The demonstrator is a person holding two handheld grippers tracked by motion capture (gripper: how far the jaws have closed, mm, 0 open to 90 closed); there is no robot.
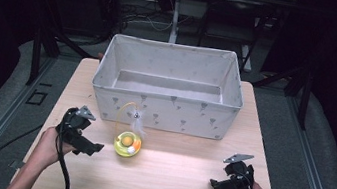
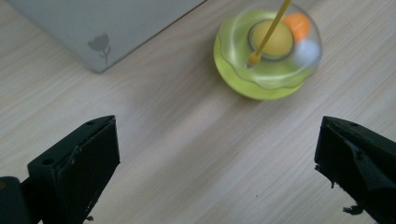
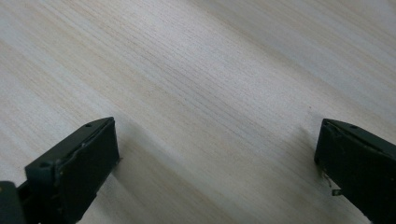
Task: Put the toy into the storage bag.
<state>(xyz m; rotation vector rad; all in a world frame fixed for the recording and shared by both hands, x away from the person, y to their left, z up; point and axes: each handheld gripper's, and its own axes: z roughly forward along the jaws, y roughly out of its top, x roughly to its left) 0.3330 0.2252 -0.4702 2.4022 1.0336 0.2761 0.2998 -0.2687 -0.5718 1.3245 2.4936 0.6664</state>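
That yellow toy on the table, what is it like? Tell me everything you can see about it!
The toy is a round, see-through yellow-green dome that looks like plastic, sitting flat on the wooden table just in front of the grey fabric box. Inside are a yellow ball, an orange ball and a white one. A thin yellow wire rises from its middle, arches over and dangles a small bell with a white feather. Nothing grips it; the left tongs are open beside it.

High view looks down; tool views skim close—sharing the table (image 1: 169, 175) (wooden).
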